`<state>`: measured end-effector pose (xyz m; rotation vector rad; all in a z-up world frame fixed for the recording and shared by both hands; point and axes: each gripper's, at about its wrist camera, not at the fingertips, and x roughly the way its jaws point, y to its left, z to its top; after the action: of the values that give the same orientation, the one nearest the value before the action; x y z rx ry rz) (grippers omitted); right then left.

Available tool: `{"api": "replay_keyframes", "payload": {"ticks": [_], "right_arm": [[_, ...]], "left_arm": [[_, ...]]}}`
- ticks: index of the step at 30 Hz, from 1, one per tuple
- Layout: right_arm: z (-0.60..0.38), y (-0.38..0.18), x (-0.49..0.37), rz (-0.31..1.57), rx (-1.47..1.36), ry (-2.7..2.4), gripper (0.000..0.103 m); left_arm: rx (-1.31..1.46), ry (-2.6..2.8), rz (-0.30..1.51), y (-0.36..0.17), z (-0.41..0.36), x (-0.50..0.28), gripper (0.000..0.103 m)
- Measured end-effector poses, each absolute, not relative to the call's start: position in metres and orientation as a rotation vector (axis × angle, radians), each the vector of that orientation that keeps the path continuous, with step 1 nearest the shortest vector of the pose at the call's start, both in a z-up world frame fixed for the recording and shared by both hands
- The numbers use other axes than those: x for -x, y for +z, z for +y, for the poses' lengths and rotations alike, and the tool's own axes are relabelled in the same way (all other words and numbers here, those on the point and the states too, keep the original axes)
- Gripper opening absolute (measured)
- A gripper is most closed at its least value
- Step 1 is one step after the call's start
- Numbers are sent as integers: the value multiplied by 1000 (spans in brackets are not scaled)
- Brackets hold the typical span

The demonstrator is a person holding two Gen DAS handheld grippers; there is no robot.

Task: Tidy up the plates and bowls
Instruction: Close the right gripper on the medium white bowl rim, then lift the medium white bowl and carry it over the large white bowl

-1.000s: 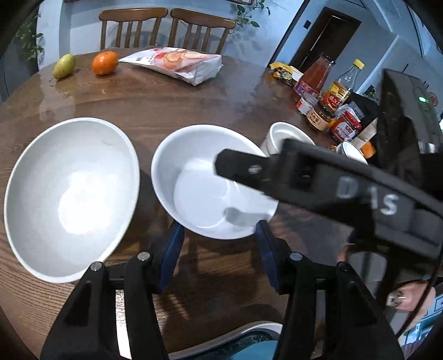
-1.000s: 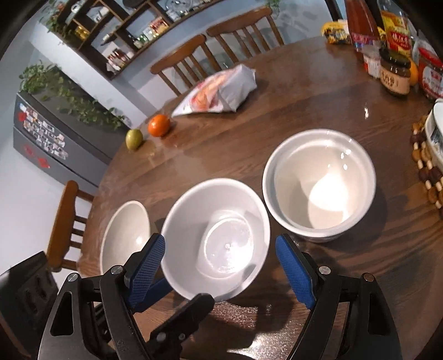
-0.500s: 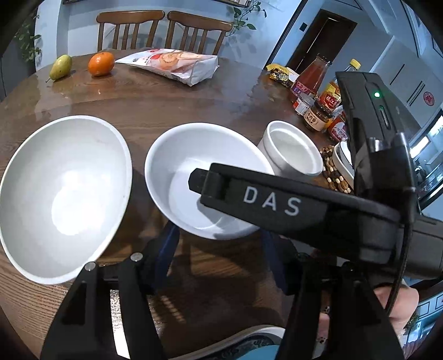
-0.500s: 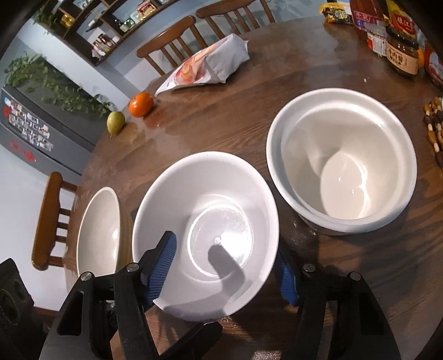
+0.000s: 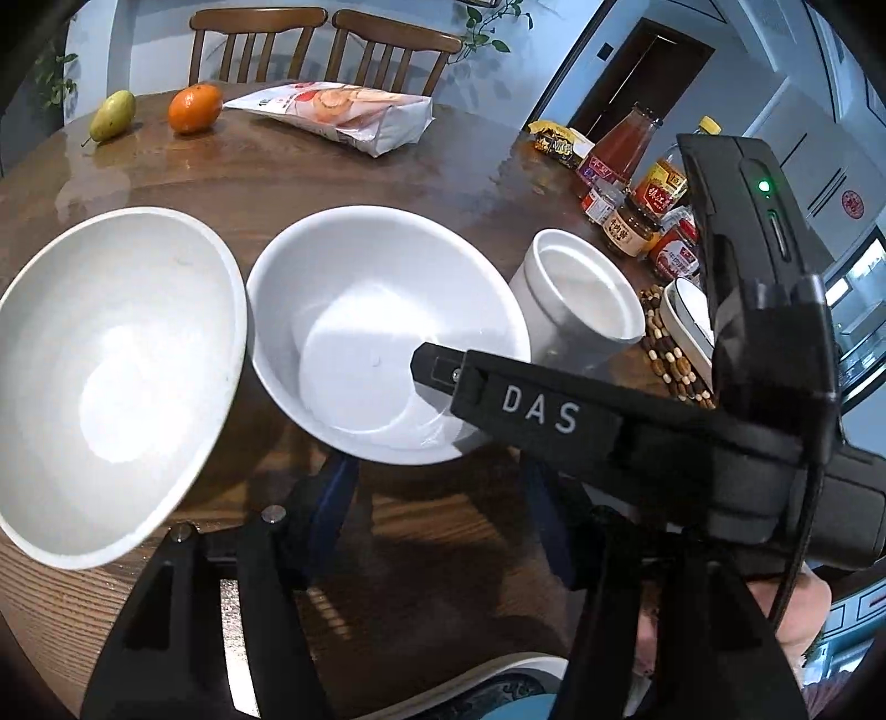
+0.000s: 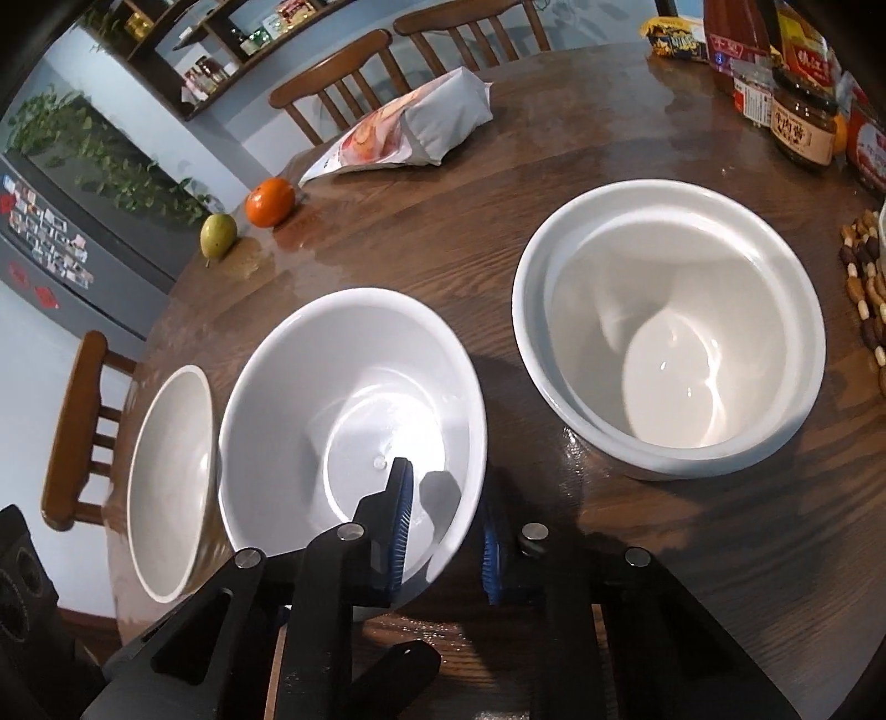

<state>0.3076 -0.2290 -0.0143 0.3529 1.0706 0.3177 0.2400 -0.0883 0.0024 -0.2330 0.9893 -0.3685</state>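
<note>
Three white bowls stand in a row on the round wooden table (image 5: 288, 177). The wide left bowl (image 5: 111, 376) (image 6: 166, 487) sits beside the middle bowl (image 5: 360, 343) (image 6: 343, 399). The deep straight-walled bowl (image 6: 670, 338) (image 5: 581, 293) is at the right. My right gripper (image 6: 443, 526) is shut on the near rim of the middle bowl, one blue finger (image 6: 401, 515) inside and one outside. In the left wrist view it (image 5: 437, 368) reaches in from the right. My left gripper (image 5: 443, 515) is open, just short of the middle bowl.
A snack bag (image 5: 343, 113), an orange (image 5: 194, 108) and a green pear (image 5: 113, 114) lie at the far side. Sauce bottles and jars (image 5: 631, 177) crowd the right edge, next to a beaded trivet (image 5: 673, 354). Wooden chairs (image 5: 326, 50) stand behind.
My right gripper has moved forward and closed on the middle bowl's near rim. The left gripper has stayed open and shifted only slightly.
</note>
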Motion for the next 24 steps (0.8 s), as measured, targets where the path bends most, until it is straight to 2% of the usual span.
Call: {"api": "replay_keyframes", "payload": {"ticks": [24], "right_arm": [[-227, 18, -284, 930, -328, 363, 19]], "left_arm": [[202, -359, 850, 34, -81, -222, 60]]}}
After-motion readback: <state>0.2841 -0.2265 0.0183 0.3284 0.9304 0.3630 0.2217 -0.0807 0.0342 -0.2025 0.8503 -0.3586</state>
